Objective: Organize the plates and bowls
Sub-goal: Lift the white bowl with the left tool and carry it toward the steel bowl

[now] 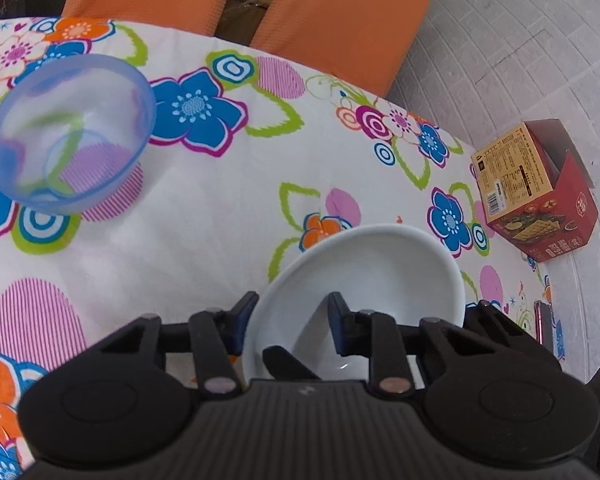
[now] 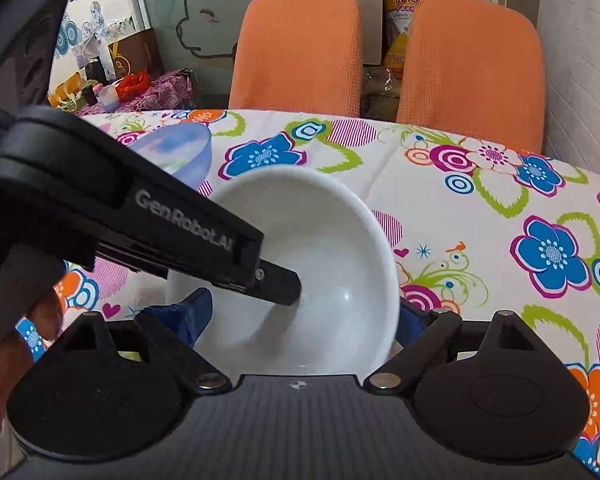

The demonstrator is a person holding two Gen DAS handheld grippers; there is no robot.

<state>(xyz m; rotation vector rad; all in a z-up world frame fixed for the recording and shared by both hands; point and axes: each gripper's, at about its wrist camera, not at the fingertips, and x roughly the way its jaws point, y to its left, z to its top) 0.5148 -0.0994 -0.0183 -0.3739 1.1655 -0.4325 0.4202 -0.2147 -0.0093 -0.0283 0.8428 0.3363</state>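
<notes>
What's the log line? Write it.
left gripper: astride white bowl rim | right gripper: flanking it | blue bowl: apart on tablecloth

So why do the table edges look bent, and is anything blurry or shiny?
Left wrist view: the fisheye lens bows the table edge, the corners go dark, and the blue bowl looks soft. Right wrist view: the same curving, the white bowl shows only a faint sheen, and the left gripper casts little shadow. The light is soft and even.
</notes>
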